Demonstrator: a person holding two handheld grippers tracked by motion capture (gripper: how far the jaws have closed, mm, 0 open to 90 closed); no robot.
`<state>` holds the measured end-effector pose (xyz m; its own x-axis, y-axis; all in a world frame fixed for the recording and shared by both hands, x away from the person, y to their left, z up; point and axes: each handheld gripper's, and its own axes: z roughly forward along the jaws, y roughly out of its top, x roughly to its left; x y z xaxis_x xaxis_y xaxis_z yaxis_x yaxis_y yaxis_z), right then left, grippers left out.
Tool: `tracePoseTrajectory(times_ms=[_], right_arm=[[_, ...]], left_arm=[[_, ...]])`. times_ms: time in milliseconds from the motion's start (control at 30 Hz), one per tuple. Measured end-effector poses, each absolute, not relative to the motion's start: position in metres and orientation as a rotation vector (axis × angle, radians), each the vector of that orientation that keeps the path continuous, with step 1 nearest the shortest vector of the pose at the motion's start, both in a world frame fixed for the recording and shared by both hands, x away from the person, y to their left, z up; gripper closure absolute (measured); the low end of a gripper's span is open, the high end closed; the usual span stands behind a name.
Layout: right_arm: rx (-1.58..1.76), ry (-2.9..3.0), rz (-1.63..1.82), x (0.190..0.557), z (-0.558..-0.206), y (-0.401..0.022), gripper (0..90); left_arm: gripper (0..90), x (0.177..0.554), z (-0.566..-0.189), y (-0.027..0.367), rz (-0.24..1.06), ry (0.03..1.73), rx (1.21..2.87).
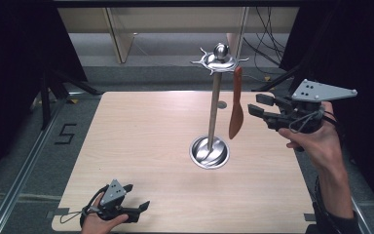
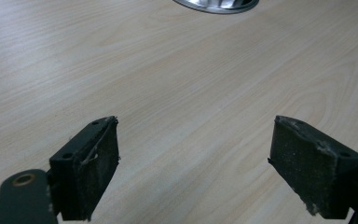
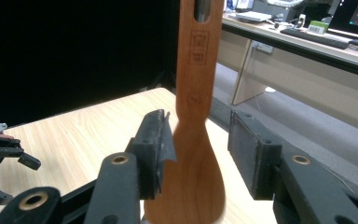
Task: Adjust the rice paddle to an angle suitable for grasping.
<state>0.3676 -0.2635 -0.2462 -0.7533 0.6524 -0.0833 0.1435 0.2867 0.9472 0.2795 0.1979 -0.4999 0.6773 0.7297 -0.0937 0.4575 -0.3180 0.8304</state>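
Note:
A metal utensil stand (image 1: pixel 215 107) rises from a round base (image 1: pixel 209 152) at mid-table, with a ring of hooks (image 1: pixel 219 59) on top. A wooden spatula (image 1: pixel 235 105) hangs blade down from a hook on its right. My right gripper (image 1: pixel 254 104) is level, just right of the spatula, and points at it. In the right gripper view the spatula (image 3: pixel 199 70) hangs in line with the gap of the open gripper (image 3: pixel 198 144), and neither pad presses it. My left gripper (image 1: pixel 137 196) rests open and holds nothing at the table's near left corner (image 2: pixel 193 158). The stand's base (image 2: pixel 219 3) lies ahead of it.
The pale wooden table (image 1: pixel 141 136) ends close behind the stand. Black curtains hang on both sides and cables (image 1: pixel 265 34) lie on the floor at the back right. A desk with a keyboard (image 3: pixel 314 37) stands beyond the table in the right gripper view.

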Motion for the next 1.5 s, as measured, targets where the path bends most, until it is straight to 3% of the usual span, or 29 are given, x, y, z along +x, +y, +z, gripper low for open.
tracePoseTrajectory(times_ms=[633, 1033, 1500], right_arm=[[0.759, 2.110, 1.486, 0.360, -0.275, -0.278, 54.2], [0.770, 2.098, 1.494, 0.360, -0.293, -0.276, 43.5], [0.836, 2.130, 1.494, 0.353, -0.311, -0.277, 40.2]], left_arm=[[14.9, 0.279, -0.499, 0.198, 0.379, 0.921, 1.978], [14.9, 0.279, -0.500, 0.198, 0.377, 0.926, 1.971], [14.9, 0.279, -0.500, 0.197, 0.375, 0.931, 1.961]])
